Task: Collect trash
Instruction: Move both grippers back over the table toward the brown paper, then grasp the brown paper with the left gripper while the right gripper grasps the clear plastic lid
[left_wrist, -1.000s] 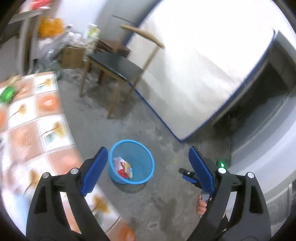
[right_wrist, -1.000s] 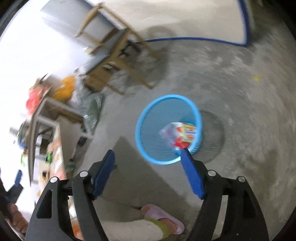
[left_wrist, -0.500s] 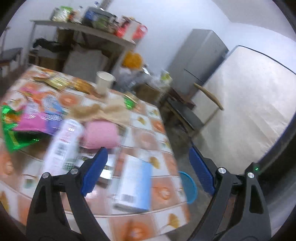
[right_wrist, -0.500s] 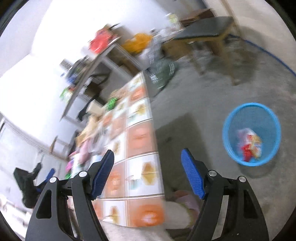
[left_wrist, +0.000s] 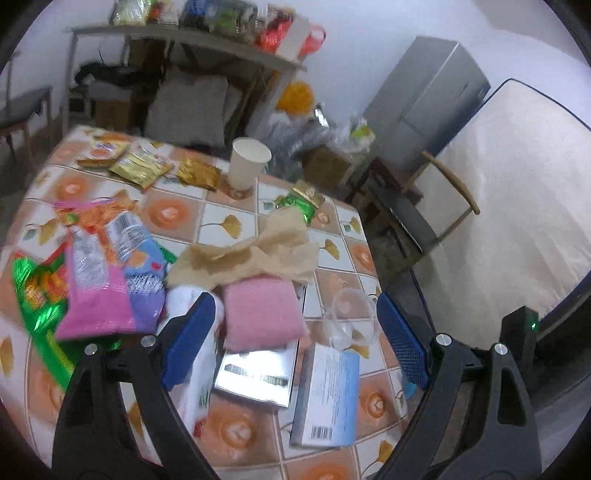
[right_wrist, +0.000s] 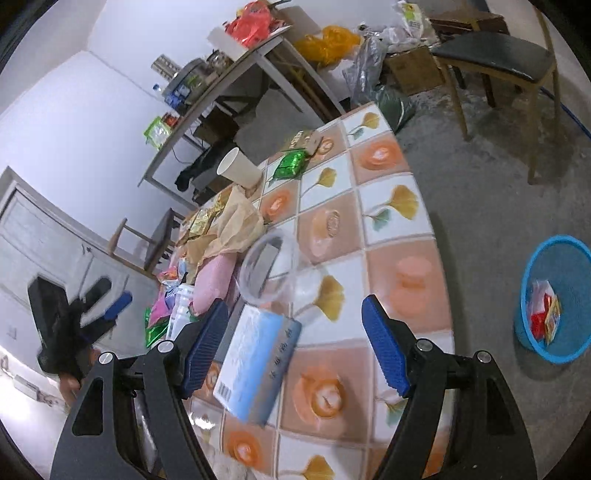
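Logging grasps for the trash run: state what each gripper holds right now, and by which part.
Nothing is held. The left gripper and right gripper both hover with jaws wide open above the cluttered table.

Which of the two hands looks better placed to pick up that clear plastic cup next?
Probably the right gripper. It is open, and the clear plastic cup lies just ahead between its fingers, with the blue basket on its side. The left gripper, also open, faces the pink pad instead.

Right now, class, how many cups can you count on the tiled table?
2. A white paper cup stands upright at the far edge; a clear plastic cup lies tipped near the blue box. Others may hide under wrappers.
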